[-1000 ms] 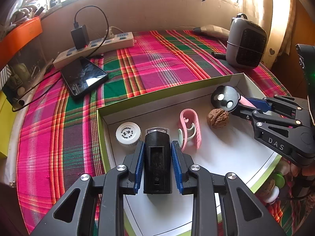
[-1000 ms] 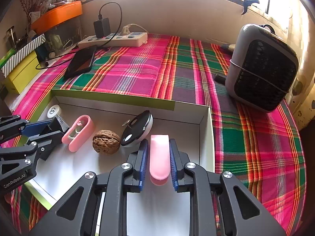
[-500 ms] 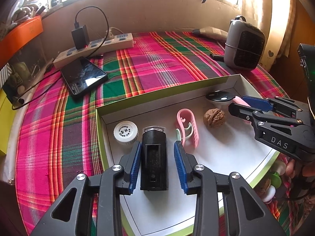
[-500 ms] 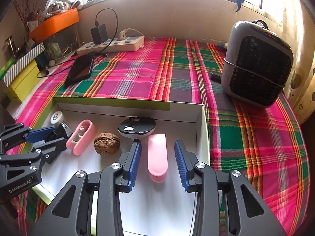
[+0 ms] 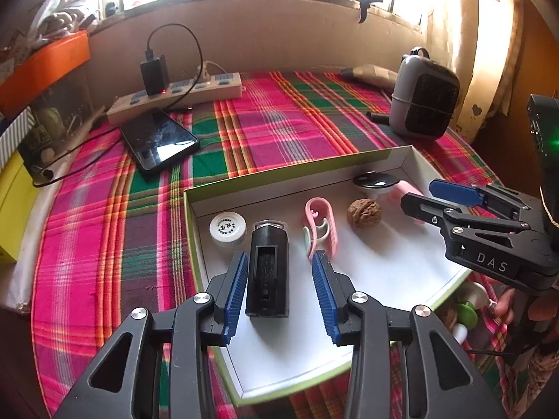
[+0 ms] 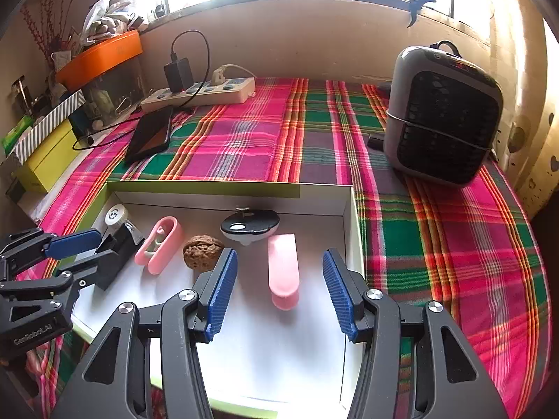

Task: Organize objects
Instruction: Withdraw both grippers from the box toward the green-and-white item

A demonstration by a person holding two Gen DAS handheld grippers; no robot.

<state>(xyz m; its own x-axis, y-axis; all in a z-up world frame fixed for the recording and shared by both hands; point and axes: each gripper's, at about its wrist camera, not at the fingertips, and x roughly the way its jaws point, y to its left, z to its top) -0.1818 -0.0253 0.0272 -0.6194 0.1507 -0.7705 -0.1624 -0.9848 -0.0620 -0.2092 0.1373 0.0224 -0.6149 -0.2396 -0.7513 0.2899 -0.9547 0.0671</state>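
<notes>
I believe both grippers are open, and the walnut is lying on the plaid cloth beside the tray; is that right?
Not quite. Both the left gripper and right gripper are open, but the walnut lies inside the tray, between the pink clip and the black-and-white disc, as the right wrist view shows.

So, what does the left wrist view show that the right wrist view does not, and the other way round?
Only the left wrist view shows the green and white items on the cloth beyond the tray's near edge, and the top of the black block between the open left claw.

Only the right wrist view shows the whole pink flat piece between the open right claw, and the striped box at the left.

Both show the white tray, walnut, pink clip, white cap, phone, power strip and grey heater.
</notes>
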